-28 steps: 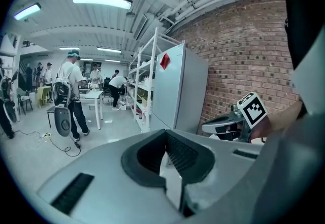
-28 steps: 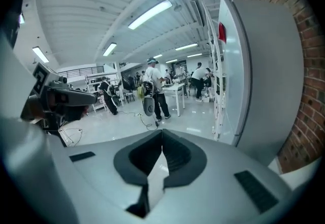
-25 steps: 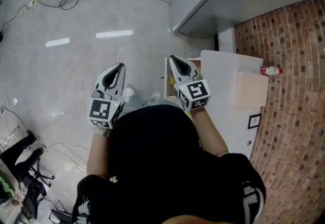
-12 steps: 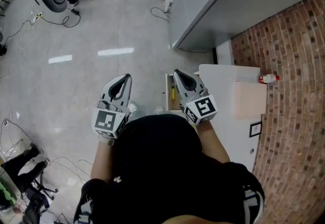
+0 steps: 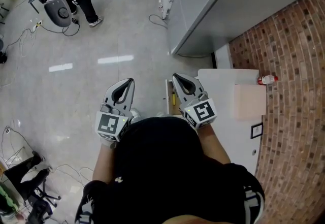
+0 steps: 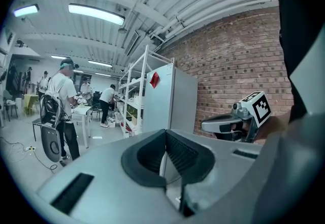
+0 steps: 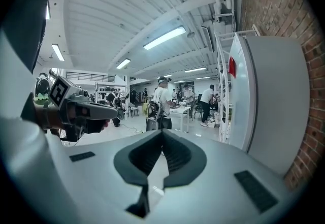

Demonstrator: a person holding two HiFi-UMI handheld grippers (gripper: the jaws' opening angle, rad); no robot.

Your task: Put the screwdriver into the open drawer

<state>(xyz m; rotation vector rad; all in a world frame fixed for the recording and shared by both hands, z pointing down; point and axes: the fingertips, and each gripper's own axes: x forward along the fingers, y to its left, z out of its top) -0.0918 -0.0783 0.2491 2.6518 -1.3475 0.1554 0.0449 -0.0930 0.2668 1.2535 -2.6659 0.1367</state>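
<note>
The white cabinet stood against the brick wall, its drawer open over the glossy grey floor. The yellow-handled screwdriver lay in that drawer. In front of the cabinet, the left gripper and right gripper had their jaws pressed together, holding nothing. A small bottle lay on the cabinet top by the wall.

Workshop-like lab hall — metal shelving, ceiling strip lights, worktable, brick wall.
</note>
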